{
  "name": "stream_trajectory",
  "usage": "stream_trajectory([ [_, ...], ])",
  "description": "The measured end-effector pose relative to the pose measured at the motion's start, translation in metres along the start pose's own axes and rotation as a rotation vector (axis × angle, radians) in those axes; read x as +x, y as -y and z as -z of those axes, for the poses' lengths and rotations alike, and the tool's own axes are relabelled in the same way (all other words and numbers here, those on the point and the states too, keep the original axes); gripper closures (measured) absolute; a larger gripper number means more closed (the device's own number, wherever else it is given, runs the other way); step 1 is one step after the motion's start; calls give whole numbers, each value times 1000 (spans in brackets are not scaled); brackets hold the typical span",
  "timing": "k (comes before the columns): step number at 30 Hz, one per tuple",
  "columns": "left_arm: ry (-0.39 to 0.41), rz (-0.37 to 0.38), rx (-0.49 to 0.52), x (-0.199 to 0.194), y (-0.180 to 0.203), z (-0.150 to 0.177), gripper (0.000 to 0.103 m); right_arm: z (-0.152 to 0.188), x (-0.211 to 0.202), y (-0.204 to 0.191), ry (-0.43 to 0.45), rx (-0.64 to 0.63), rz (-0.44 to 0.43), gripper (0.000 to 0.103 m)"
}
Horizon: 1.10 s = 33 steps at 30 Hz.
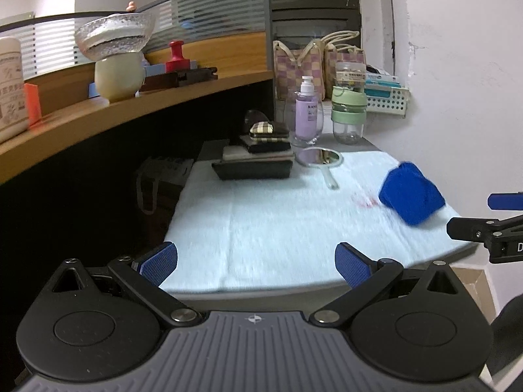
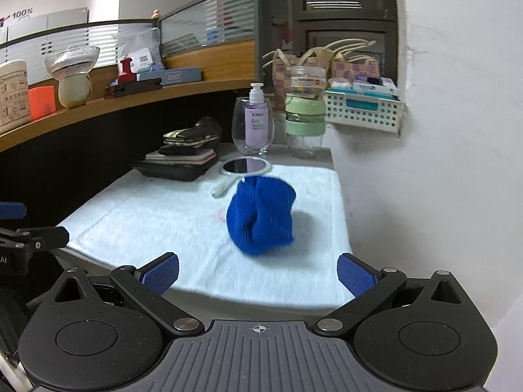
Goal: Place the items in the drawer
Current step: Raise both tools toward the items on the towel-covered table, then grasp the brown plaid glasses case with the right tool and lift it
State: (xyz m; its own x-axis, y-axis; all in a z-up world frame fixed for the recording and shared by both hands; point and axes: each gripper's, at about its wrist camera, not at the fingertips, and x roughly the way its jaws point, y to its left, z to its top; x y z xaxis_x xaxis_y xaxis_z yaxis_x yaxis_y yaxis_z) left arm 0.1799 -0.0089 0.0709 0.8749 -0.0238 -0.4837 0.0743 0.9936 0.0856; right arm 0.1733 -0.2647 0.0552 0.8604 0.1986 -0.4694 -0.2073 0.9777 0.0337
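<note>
Left gripper (image 1: pixel 256 263): I read the jaws wide apart, empty, bottom centre of frame.
Right gripper (image 2: pixel 258 273): same, spread and empty.
Blue cloth (image 2: pixel 261 215): bunched on the towel (image 2: pixel 147 215), centre frame, near the mirror (image 2: pixel 245 166).
Tabletop (image 2: pixel 323 154): towel-covered.

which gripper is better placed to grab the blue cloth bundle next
Right. The blue cloth bundle sits almost straight ahead of the open right gripper. In the left wrist view it lies far off to the side of the open left gripper.
</note>
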Motion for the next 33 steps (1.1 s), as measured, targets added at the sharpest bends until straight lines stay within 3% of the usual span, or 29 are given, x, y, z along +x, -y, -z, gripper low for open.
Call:
stream_trajectory([
  [7,-7,-10,25,24,-7,-25,0,-41,26,-2,-14,-91,-78,0],
  [20,5,-4,26,60,-23,-44,0,-123,103,-33,-68,-135,-214,0],
  [26,11,-25,16,75,-34,-47,0,-156,151,-49,-86,-111,-245,0],
  [33,-2,9,8,96,-36,-42,0,-176,209,-62,-131,-40,-253,0],
])
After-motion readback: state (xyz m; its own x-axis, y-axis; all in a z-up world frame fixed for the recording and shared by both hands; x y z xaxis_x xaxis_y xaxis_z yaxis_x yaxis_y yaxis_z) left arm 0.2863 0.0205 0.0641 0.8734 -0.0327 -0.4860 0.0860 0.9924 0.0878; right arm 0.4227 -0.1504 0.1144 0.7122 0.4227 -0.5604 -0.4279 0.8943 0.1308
